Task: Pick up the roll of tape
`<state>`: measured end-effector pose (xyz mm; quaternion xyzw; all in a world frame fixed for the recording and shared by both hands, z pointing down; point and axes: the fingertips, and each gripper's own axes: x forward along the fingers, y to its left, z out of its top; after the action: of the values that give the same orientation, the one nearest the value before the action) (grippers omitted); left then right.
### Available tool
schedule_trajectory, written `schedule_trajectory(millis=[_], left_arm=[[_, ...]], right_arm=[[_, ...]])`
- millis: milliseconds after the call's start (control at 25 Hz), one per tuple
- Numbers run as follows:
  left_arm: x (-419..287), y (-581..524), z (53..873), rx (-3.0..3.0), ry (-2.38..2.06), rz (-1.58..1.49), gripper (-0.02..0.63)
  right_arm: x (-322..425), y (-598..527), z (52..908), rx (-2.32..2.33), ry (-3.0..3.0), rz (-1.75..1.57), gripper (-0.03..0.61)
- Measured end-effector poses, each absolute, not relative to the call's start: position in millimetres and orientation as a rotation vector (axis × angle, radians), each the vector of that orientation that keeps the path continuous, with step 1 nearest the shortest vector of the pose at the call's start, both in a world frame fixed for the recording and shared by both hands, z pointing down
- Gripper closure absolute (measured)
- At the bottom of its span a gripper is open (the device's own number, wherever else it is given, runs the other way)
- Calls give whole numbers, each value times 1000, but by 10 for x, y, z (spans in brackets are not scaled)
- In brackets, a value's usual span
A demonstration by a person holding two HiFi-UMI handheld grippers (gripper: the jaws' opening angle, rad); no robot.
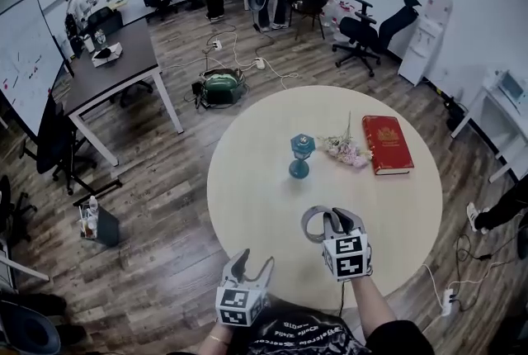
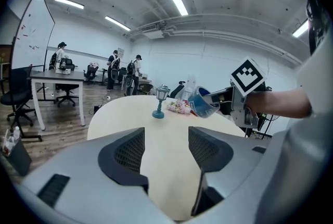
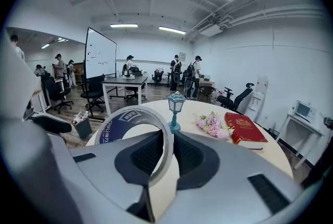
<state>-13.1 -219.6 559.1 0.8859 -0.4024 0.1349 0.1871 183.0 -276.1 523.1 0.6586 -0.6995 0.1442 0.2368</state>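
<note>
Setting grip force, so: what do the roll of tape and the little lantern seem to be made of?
Roll of tape: thin pale tape wound on a blue printed core, likely cardboard, matte. Lantern: teal, even colour with slight sheen, painted metal or plastic; cannot tell which.

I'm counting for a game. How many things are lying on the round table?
3. A little lantern near the middle, pink flowers to its right, a red book beside those. The roll of tape is held up in the right gripper.
</note>
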Motion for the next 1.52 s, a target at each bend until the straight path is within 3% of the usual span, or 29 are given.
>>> schedule_trajectory(millis=[1320,1520], left_arm=[[162,-2001,5609,2604,-945,411,330],[189,-1949,5543,2642,-934,388,399]], right_arm=[[1810,-1394,5544,2051,-1758,510,508],[1768,-1389,5515,2051,-1774,501,508]])
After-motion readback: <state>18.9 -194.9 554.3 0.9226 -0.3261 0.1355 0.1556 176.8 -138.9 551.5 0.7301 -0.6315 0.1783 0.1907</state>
